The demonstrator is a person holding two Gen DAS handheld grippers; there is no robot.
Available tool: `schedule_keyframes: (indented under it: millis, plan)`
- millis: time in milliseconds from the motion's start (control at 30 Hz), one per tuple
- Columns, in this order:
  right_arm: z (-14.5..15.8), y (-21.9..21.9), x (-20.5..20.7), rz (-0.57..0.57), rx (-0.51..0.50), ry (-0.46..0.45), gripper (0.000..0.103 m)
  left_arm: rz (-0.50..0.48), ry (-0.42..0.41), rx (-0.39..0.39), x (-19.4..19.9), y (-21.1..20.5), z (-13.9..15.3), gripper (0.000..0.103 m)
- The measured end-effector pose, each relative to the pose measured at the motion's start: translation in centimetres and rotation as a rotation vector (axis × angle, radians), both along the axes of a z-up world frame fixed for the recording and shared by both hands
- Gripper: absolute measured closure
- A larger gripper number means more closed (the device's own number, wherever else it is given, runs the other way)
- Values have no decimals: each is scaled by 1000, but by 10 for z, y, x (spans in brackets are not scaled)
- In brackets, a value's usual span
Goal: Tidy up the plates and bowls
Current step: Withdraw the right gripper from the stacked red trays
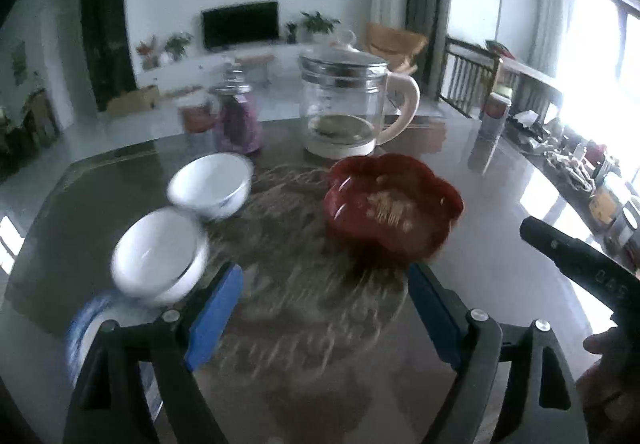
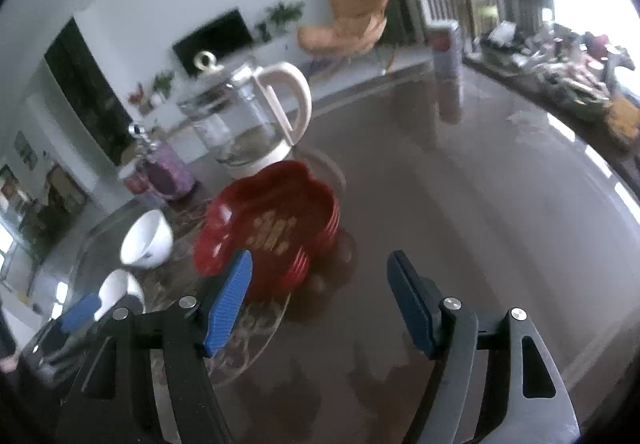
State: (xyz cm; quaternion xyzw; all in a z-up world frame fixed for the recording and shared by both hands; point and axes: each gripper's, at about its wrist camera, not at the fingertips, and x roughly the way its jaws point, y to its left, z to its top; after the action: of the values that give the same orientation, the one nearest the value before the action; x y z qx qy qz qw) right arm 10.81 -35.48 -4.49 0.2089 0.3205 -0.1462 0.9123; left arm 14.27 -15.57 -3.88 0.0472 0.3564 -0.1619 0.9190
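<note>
The glass-topped table (image 1: 500, 180) stretched away beneath both claws. The glass kettle (image 1: 344, 112) with its cream handle stood far ahead of the left gripper (image 1: 324, 308), beyond everything the task concerns. Nearer, just ahead and a little right of that claw's centre line, sat the stack of red flower-shaped plates (image 1: 394, 202); from the right gripper (image 2: 320, 300) the same stack lay ahead and to its left, partly behind its left pad. By the look of it the right claw was the nearer to the stack. The stack was roughly round, so no long axis set the approach.

Ahead and left of the left claw stood two white bowls: the farther bowl (image 1: 210, 186) upright on the table, the nearer bowl (image 1: 160, 256) just beyond the left pad, seemingly resting on something blue and white that was cut off behind the finger; I could not tell what. The two bowls looked to be touching or nearly so, though blur hid the gap.

Both claws stood wide, with nothing between their blue pads. For stacking, the left claw was much the closer to the bowls, which lay well off to the right claw's left.

A purple-wrapped jar (image 1: 236, 116) stood beyond the bowls. The clutter at the far right edge was too blurred to name.
</note>
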Motion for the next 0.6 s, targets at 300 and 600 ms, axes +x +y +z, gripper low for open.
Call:
schedule_keyframes:
  millis: [300,600]
  plan:
    - [-12,129,-90,113,-235,-92,25,135,-11,60,-80,102,-11,3]
    - [8,144,-109,64,-284,-93,25,227,34,61,-99,155,-12,3]
